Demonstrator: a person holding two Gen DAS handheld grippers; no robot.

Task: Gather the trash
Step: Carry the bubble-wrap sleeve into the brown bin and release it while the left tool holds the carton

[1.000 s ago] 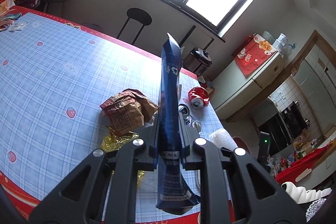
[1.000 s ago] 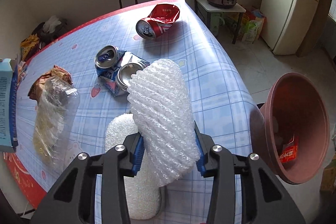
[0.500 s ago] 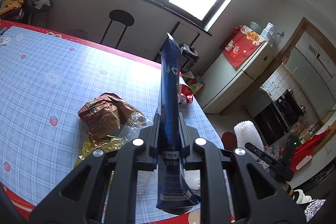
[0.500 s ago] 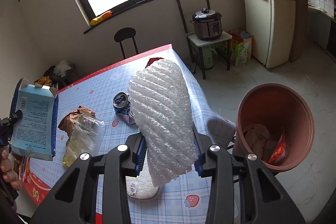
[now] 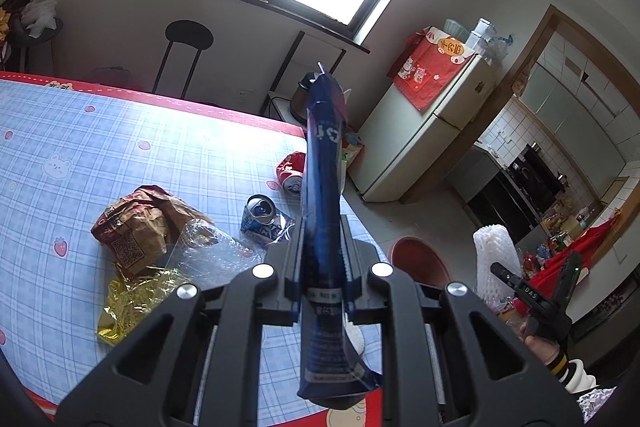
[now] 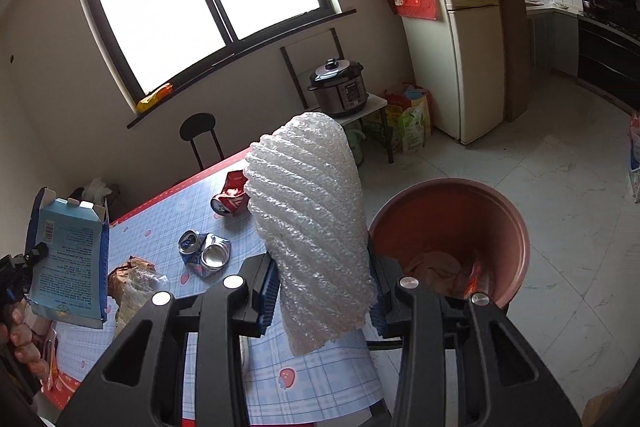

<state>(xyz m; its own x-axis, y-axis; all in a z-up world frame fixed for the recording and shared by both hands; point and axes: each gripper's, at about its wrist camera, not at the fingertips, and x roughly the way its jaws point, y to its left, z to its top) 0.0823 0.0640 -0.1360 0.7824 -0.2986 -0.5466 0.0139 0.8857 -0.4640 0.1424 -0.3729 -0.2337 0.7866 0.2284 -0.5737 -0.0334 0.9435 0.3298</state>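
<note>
1. The left gripper [image 5: 322, 275] squeezes a blue carton [image 5: 322, 211] (flattened) above the table [image 5: 80, 155].
2. The right gripper [image 6: 320, 279] squeezes white foam wrap [image 6: 312, 219] beside the brown bin [image 6: 516, 227].

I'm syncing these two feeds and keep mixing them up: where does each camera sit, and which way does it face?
Left wrist: sits on the left gripper, clamping a flattened blue carton; faces across the table toward the window; the person's right hand shows at lower right.
Right wrist: sits on the right gripper, clamping white foam wrap; faces table edge and trash bin.
Shared: crushed red can, bin, fridge, each other's load.
</note>
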